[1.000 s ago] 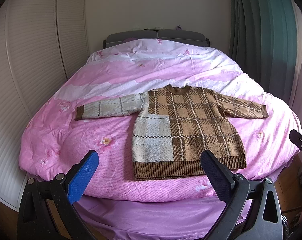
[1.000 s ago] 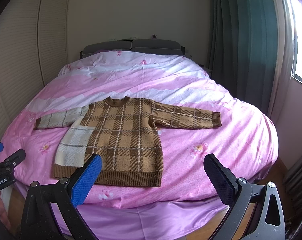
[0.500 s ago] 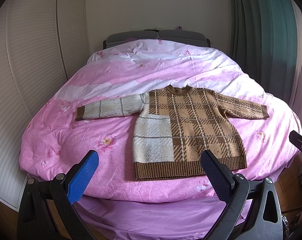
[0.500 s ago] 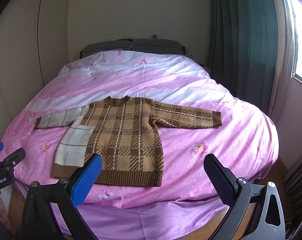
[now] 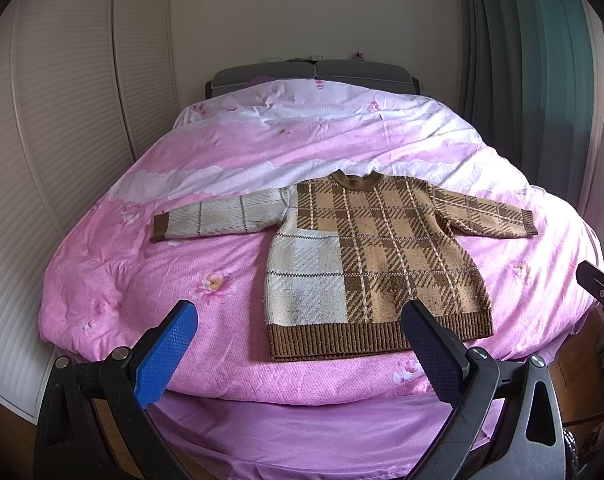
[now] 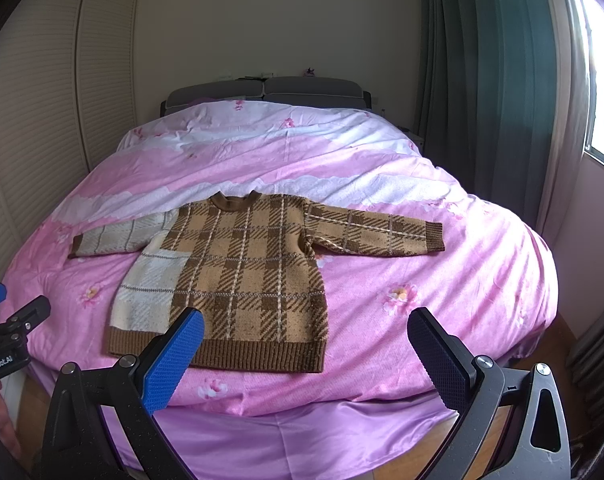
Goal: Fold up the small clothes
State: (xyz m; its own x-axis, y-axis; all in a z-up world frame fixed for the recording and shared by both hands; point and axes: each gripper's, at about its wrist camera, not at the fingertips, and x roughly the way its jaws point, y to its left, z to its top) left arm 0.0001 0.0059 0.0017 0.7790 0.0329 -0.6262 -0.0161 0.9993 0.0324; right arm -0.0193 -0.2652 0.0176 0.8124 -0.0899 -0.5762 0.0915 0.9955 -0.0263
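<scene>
A small brown and cream plaid sweater (image 5: 376,256) lies flat on the pink bed, front up, both sleeves spread out sideways, hem toward me. It also shows in the right wrist view (image 6: 246,268). My left gripper (image 5: 300,354) is open and empty, held above the bed's near edge just short of the sweater's hem. My right gripper (image 6: 306,358) is open and empty, near the hem's right corner. The cream sleeve (image 5: 218,220) points left, the brown sleeve (image 6: 374,230) points right.
The pink floral duvet (image 5: 222,160) covers the whole bed, with a grey headboard (image 5: 314,70) at the far end. Louvred wardrobe doors (image 5: 62,120) stand on the left, dark green curtains (image 6: 482,80) on the right. The other gripper's tip shows at each view's edge (image 6: 14,332).
Both grippers have crept slightly forward toward the bed. The sweater has not moved and both grippers stay open.
</scene>
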